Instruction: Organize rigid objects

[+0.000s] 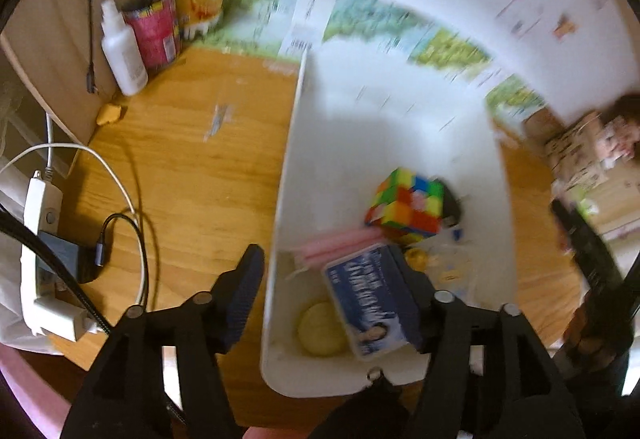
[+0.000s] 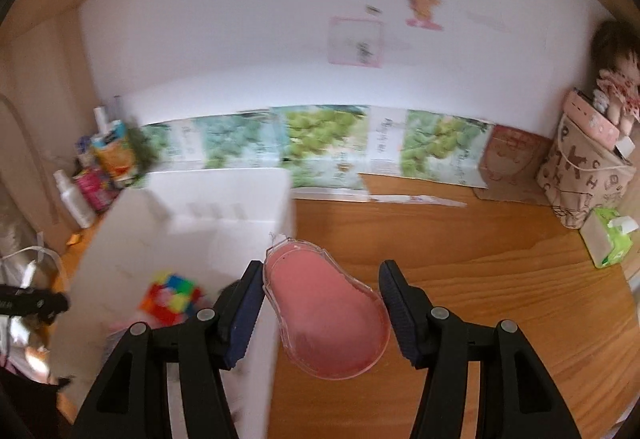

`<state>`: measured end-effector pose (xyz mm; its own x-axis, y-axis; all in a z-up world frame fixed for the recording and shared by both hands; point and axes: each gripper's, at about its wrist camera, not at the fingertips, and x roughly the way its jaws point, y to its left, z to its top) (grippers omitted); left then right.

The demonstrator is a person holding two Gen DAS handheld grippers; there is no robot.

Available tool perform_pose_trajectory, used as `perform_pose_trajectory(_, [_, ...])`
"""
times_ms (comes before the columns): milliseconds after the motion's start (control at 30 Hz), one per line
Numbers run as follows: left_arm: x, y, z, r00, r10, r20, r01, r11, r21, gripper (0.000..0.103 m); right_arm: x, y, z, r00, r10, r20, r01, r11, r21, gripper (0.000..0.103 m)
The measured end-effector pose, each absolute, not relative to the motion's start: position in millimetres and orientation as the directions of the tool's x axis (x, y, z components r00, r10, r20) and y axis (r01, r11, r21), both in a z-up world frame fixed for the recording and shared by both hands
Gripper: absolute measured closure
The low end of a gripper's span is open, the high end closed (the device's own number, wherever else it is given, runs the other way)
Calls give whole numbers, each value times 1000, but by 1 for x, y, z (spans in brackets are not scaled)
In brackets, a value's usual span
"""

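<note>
- Beside the white bin [image 2: 224,199], just outside its right wall: pink case [image 2: 328,315] pinched across its wide end between the pads of the right gripper [image 2: 320,267], seemingly clear of the desk [image 2: 480,279].
- Over the bin's left rim: left gripper [image 1: 324,255] spread wide, gripping nothing, one finger outside the wall, the other inside against the blue box [image 1: 368,299].
- Already inside the bin: colour cube [image 1: 408,207], pink sticks [image 1: 340,243], blue box, a pale yellow round thing [image 1: 320,331].
- Risk of a slip: smooth, rounded shell held only at its edges, likely to twist or pop free under a quick swing.
- Risk of a knock: case low beside the wall, liable to clip the rim and shove or tip the light bin unless lifted first.
- Risk of a clash: both grippers crowding one bin, and fingers straddling the left wall could drag it sideways.
- Risk of a bad landing: let go from too high, could bounce off the cube and out again.
</note>
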<state>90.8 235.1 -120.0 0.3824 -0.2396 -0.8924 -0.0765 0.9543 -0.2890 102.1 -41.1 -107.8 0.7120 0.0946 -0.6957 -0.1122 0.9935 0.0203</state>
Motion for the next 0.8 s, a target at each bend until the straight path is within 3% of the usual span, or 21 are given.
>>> perform_pose_trajectory(133, [73,233,-108,466,-219,-857,-66,958,-280,19,78,-16,-101,716,154,-680,-156,986,59,44])
perform_pose_trajectory(233, [62,235,-105,467,-218,-857,-76,956,-285,19,65,1,-102,701,216,-680,-196,975,108,44])
perform_pose_trajectory(300, [48,236,-98,491,-212,-845,-86,953,-289,19,59,11,-103,688,243,-684,-219,968,123,50])
perform_pose_trajectory(567, [19,229,-77,563,-189,-804,-85,955,-284,19,50,46,-99,652,342,-677,-331,931,151,50])
perform_pose_trajectory(633, [15,224,-72,580,-182,-794,-76,958,-275,17,48,47,-96,639,372,-673,-349,920,177,48])
perform_pose_trajectory(700, [11,213,-62,613,-145,-777,-69,969,-235,17,45,45,-94,631,393,-669,-368,911,188,37])
perform_pose_trajectory(800, [6,198,-49,653,-118,-748,-72,974,-216,13,38,37,-89,623,408,-667,-395,901,182,33])
